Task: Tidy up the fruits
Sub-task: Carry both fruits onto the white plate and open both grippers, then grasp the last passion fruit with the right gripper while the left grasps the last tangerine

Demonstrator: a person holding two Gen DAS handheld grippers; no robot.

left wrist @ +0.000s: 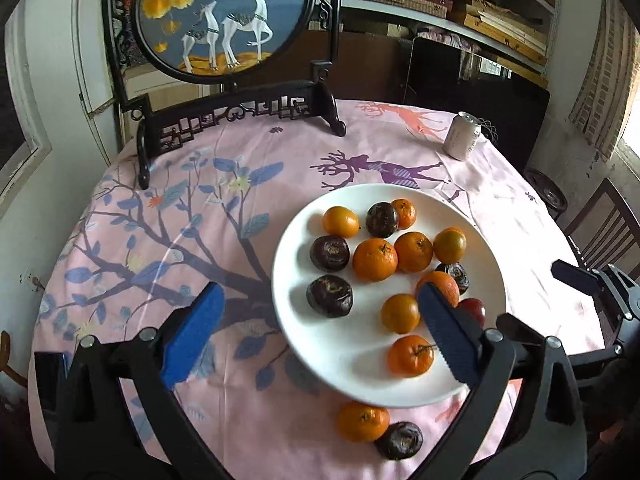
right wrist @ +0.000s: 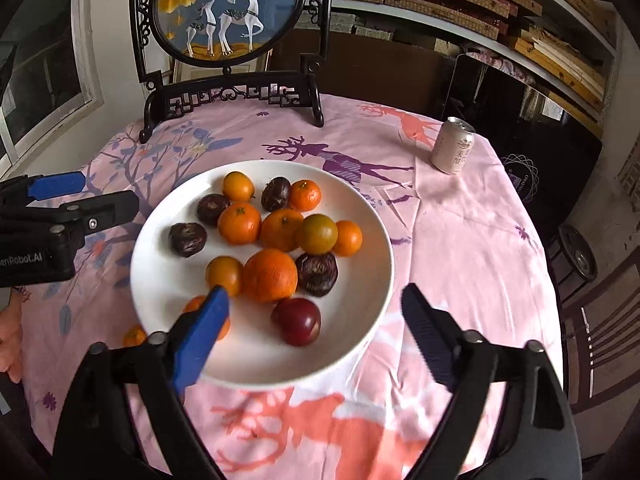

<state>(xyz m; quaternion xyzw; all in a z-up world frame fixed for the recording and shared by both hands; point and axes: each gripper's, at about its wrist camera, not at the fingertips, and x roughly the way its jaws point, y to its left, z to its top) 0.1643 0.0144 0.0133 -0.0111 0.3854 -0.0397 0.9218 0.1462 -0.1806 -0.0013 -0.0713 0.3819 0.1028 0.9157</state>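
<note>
Fruit lies mostly on the white plate [right wrist: 372, 216], mid-counter [right wrist: 460, 240] on a pink cloth; being round, it shows no long axis, though some stems point up. Nearest, the left hand-held gripper [left wrist: 320, 308] gapes wide over the plate's left rim, holding nothing; the right hand-held gripper [right wrist: 316, 300] is equally wide, empty. Only the left view shows a mandarin [left wrist: 362, 421] touching a dark fruit [left wrist: 400, 440] off the plate. Farther back stand a can [right wrist: 453, 146] and deer screen [right wrist: 228, 12].
</note>
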